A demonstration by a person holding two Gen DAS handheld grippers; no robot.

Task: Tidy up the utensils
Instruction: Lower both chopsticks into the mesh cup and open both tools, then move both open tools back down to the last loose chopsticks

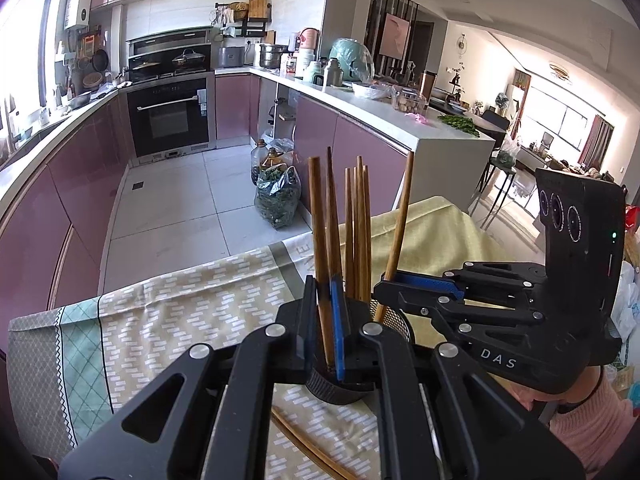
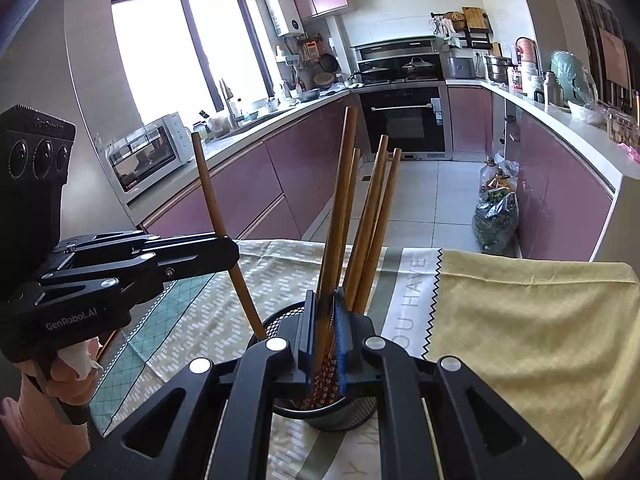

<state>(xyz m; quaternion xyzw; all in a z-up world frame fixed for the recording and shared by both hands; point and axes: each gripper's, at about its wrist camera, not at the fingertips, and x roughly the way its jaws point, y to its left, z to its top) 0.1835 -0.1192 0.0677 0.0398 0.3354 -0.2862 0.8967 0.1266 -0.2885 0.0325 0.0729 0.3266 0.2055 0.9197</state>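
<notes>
A black mesh cup [image 1: 334, 392] [image 2: 340, 414] stands on the patterned tablecloth [image 1: 180, 312] and holds several brown wooden chopsticks [image 1: 360, 236] [image 2: 374, 224] upright. My left gripper [image 1: 325, 294] [image 2: 230, 249] is shut on one chopstick [image 1: 320, 216] whose lower end reaches into the cup. Just right of it, my right gripper [image 1: 385, 283] [image 2: 325, 306] is shut on another chopstick [image 2: 340, 200], which leans over the cup's rim with its tip inside. Both grippers hover right above the cup. Two loose chopsticks [image 1: 304, 444] lie on the cloth in front of the cup.
A yellow cloth [image 2: 520, 320] covers the table's right part. The table's far edge drops to a tiled kitchen floor, where a plastic bag of greens [image 1: 278, 196] and an oil bottle [image 1: 260, 160] stand. Pink cabinets line both sides. A person's hand in a pink sleeve [image 1: 592, 412] holds the right gripper.
</notes>
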